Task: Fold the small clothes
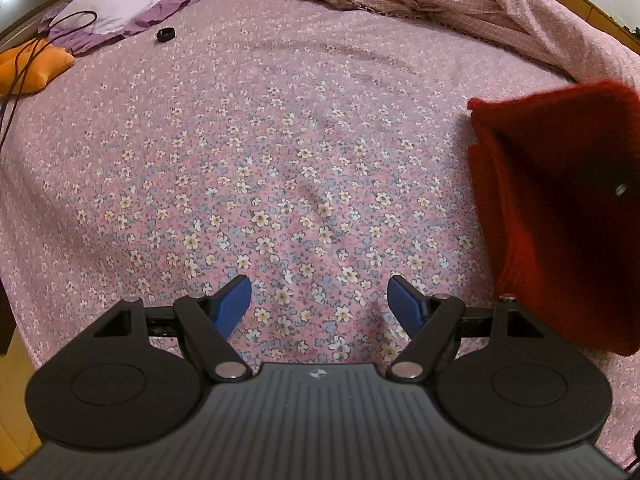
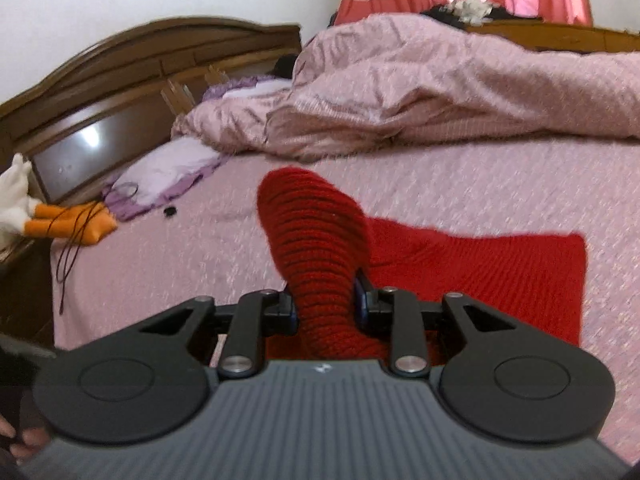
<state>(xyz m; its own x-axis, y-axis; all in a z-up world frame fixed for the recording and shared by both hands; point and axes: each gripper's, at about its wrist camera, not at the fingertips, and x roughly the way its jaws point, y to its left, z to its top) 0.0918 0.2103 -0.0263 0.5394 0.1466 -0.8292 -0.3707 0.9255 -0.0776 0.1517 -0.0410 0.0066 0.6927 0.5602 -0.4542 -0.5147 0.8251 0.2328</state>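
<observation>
Red knit [image 2: 316, 240] bunches in the clamped right tool [image 2: 326, 304]; left tool [image 1: 319, 300] gapes empty over the bed [image 1: 280, 140], pillow [image 1: 124, 4] beyond.

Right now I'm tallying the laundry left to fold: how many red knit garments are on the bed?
1. The red knit garment lies on the floral bedsheet, one edge lifted in the right claw. More could be hidden under the pink duvet.

I see a red ribbed knit [image 2: 320, 248] between blue pads [image 2: 362, 300] on black arms. My left gripper's pads [image 1: 234, 304] are the same blue. The sheet [image 1: 280, 140] is pink with small cream and blue flowers (blurred plain in the right view). The quilt [image 2: 460, 92] is dusty pink, the pillow [image 1: 132, 4] lilac with purple edging, the toy [image 1: 32, 66] orange.
</observation>
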